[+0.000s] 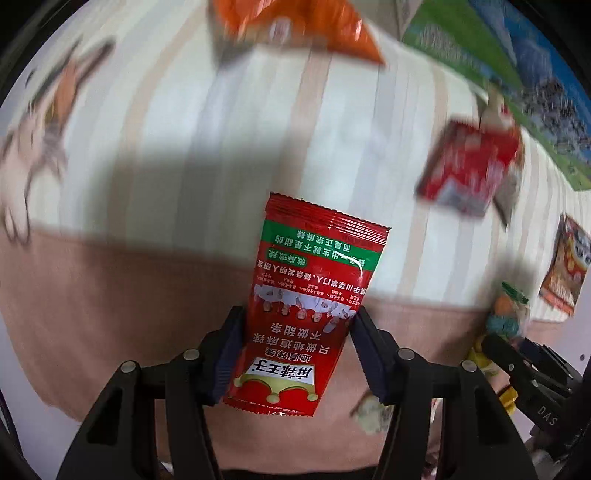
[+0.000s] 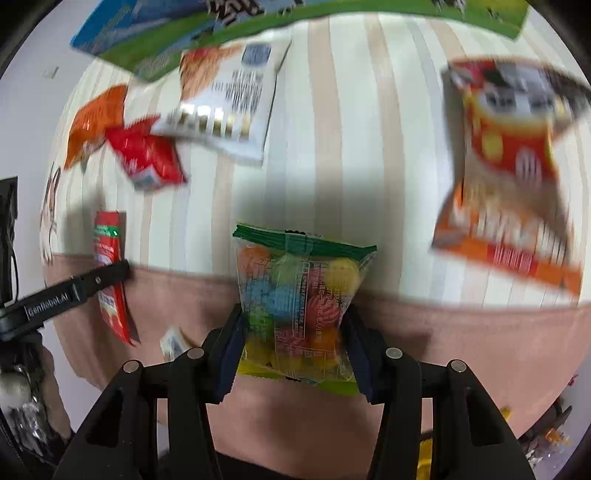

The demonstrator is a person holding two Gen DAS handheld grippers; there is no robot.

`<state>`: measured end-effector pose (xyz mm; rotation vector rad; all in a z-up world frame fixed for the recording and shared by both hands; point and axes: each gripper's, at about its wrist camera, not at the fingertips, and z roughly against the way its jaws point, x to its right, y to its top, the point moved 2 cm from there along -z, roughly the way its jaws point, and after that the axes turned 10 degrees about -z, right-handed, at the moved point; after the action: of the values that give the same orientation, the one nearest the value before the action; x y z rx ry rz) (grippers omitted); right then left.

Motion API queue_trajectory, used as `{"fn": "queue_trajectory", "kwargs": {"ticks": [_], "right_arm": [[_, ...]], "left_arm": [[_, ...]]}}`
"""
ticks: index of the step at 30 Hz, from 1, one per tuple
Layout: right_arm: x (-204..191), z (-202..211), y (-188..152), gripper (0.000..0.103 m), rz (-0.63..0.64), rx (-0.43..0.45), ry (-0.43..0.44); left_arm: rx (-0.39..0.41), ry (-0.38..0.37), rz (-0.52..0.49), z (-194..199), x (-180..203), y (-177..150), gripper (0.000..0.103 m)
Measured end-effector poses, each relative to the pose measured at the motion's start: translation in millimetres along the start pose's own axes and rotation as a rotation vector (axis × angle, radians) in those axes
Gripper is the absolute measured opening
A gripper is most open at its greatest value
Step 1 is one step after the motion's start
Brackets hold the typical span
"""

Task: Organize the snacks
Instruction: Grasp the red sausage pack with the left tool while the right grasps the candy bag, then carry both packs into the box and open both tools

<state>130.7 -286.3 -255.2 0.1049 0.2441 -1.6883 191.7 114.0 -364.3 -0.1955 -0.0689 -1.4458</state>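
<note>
A red snack packet (image 1: 314, 266) with a green band and white print hangs between the pads of my left gripper (image 1: 297, 332), which is shut on its lower half. In the right wrist view a clear bag of coloured candy balls (image 2: 299, 273) with a green top seal is pinched by my right gripper (image 2: 293, 321). Both grippers point down over a striped cloth (image 1: 184, 129) with a pink border. The left gripper (image 2: 92, 280) and its red packet (image 2: 109, 258) appear at the left of the right wrist view. The right gripper's fingers (image 1: 517, 354) show at the right of the left wrist view.
Several packets lie on the cloth: a white one (image 2: 229, 107), a large red-orange one (image 2: 517, 166), an orange one (image 2: 96, 122) and a small red one (image 2: 147, 155). A green and blue box (image 2: 184, 33) lies at the far edge. A small pale packet (image 2: 173, 341) sits on the pink border.
</note>
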Motion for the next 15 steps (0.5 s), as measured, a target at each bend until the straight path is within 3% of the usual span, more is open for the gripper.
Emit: {"fn": "queue_trajectory", "kwargs": {"ticks": [2, 6, 8, 10, 11, 15], "right_arm": [[3.1, -1.9, -0.1, 0.055, -0.037, 0.012, 0.020], [12.3, -4.7, 5.8, 0.067, -0.093, 0.006, 0.058], [15.0, -7.8, 11.4, 0.067, -0.100, 0.016, 0.049], [16.9, -14.3, 9.1, 0.065, -0.086, 0.040, 0.012], [15.8, -16.9, 7.4, 0.055, -0.076, 0.055, -0.021], [8.4, -16.5, -9.9, 0.053, -0.066, 0.094, -0.015]], "left_arm": [[-0.006, -0.006, 0.004, -9.0, 3.0, -10.7, 0.057], [-0.001, 0.052, -0.053, -19.1, 18.4, -18.9, 0.057], [0.011, 0.076, -0.066, -19.3, 33.1, -20.6, 0.057], [0.024, 0.092, -0.068, -20.9, 43.5, -16.8, 0.056], [0.030, 0.103, -0.067, -21.0, 49.9, -17.4, 0.052], [0.037, 0.073, -0.046, -11.7, 47.8, -29.5, 0.047]]}}
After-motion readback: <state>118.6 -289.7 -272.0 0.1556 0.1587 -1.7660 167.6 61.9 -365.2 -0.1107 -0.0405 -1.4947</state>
